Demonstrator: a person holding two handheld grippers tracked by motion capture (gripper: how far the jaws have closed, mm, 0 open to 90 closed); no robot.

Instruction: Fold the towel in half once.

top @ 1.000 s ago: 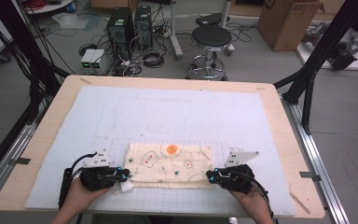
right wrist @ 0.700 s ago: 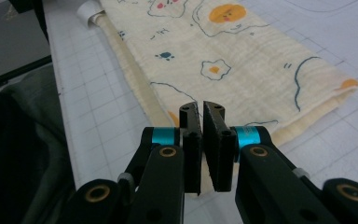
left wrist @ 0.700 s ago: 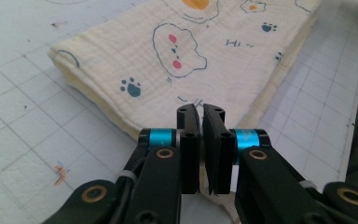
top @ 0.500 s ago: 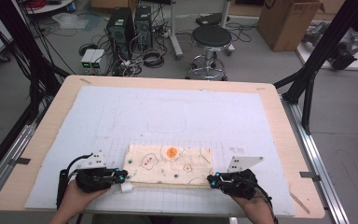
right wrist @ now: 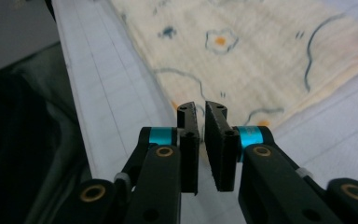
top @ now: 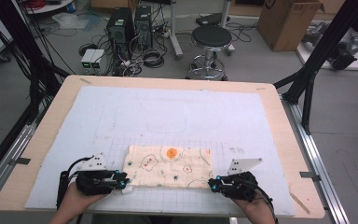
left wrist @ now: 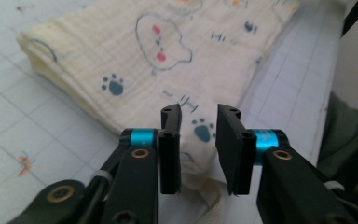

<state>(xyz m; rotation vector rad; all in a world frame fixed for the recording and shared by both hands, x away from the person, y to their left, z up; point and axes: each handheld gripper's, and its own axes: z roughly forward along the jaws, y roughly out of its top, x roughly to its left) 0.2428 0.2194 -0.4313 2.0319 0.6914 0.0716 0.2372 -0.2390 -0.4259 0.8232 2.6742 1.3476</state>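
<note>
Folded printed cloth (top: 170, 166), fold set on mat (top: 177, 112): left gripper (left wrist: 198, 122) and right gripper (right wrist: 201, 112) jaws just opening narrowly, releasing near corners; next, withdraw clear

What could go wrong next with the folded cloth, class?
1. The folded cream cloth with printed animals lies near the table's front edge; a tug could pull it off.
2. The left tongs, just opening, have a gap over the cloth's corner, so a regrasp might catch one layer only.
3. The right tongs stand barely parted, so the fold may slip.
</note>
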